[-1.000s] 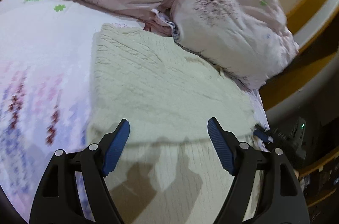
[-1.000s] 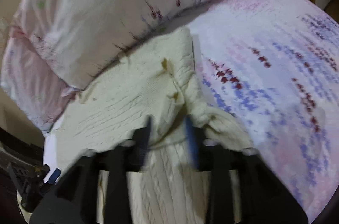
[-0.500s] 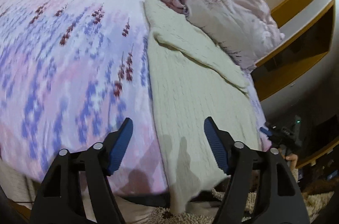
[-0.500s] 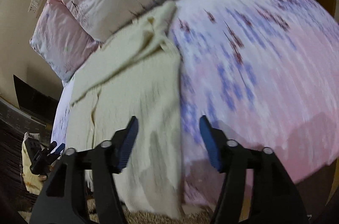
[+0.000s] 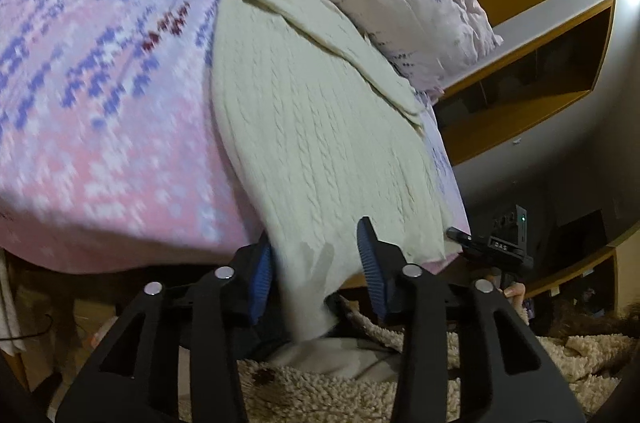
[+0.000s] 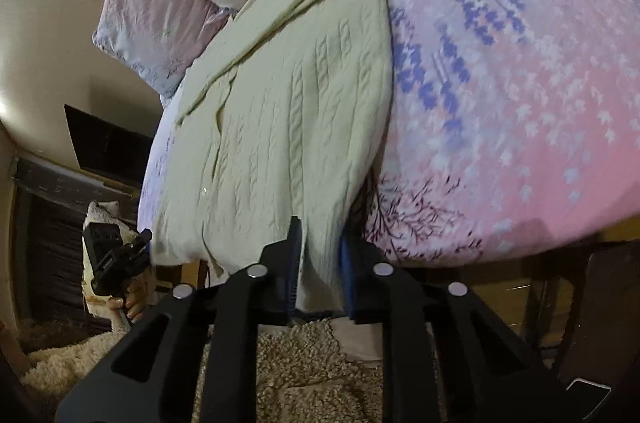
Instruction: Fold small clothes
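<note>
left gripper (image 5: pixel 316 263): closing, sweater (image 5: pixel 320 119) hem between pads | right gripper (image 6: pixel 320 263): closing, pinching sweater hem | sweater: on bed (image 5: pixel 100 103)

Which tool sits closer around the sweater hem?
The right tool: its closing jaws pinch the sweater hem from both sides. The left tool, also closing, has the hem between its jaws with a gap on one side.

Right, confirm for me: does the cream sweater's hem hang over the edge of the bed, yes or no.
Yes: in the right wrist view the cream sweater drapes past the edge of the bed toward the shaggy rug.
</note>
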